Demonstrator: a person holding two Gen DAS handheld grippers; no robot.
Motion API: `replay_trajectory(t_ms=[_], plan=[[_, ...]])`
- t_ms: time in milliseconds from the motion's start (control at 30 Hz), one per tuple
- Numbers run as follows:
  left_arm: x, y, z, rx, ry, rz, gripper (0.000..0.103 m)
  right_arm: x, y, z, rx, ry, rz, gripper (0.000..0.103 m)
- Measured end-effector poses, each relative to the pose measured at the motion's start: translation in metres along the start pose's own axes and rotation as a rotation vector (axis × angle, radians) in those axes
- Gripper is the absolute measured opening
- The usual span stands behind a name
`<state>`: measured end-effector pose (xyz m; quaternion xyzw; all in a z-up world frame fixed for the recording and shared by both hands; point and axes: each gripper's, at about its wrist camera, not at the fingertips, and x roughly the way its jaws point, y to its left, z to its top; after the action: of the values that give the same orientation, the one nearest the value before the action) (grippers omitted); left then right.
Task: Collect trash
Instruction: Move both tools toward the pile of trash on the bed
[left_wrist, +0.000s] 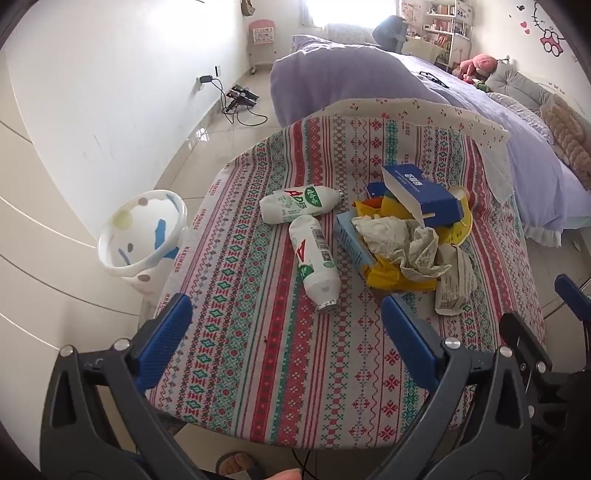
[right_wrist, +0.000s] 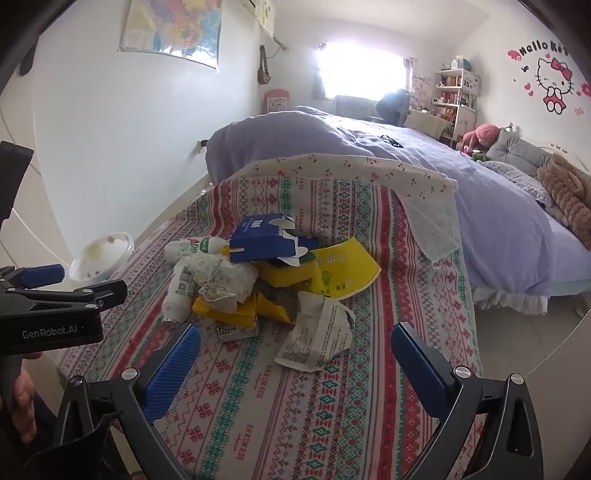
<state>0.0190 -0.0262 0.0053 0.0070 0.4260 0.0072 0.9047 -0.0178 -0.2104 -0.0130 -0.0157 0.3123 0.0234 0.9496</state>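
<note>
Trash lay heaped on a patterned cloth (left_wrist: 258, 350) over a small table, with a purple bed (left_wrist: 369, 74) beyond it. Only the left wrist view showed the two white bottles in full: one bottle (left_wrist: 299, 204) lay crosswise at the far left of the heap, the other bottle (left_wrist: 315, 260) pointed its cap toward the near edge. That view also showed the whole bin (left_wrist: 142, 236) standing on the floor just left of the table, and a toe of the person at the bottom edge. The right wrist view showed the bin (right_wrist: 101, 254) only partly, but gave a clearer sight of the yellow wrapper (right_wrist: 343, 271) spread to the right under the blue box (right_wrist: 264, 243), and of the printed paper (right_wrist: 317, 338) lying nearest.

The left gripper (left_wrist: 286, 332) hovered above the near part of the cloth, its jaws spread wide and empty; the near bottle's cap lay just beyond, between its fingers. The right gripper (right_wrist: 295, 354) also stood wide and empty, with the printed paper just beyond and between its fingers. The crumpled paper (left_wrist: 399, 240) topped the heap, further from both.
</note>
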Motion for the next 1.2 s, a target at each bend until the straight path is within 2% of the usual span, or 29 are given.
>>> replay_trajectory(t_ms=[333,933,1200], plan=[[0.006,0.001,0.000,-0.004,0.035,-0.039,0.102,0.007,-0.008,-0.003,0.071,0.040,0.001,0.103],[0.008,0.001,0.002,-0.002,0.055,-0.067,0.102,0.011,-0.011,-0.007,0.117,0.012,0.017,0.103],[0.012,0.000,0.002,0.003,0.061,-0.068,0.102,0.013,-0.010,-0.005,0.122,0.071,0.004,0.103]])
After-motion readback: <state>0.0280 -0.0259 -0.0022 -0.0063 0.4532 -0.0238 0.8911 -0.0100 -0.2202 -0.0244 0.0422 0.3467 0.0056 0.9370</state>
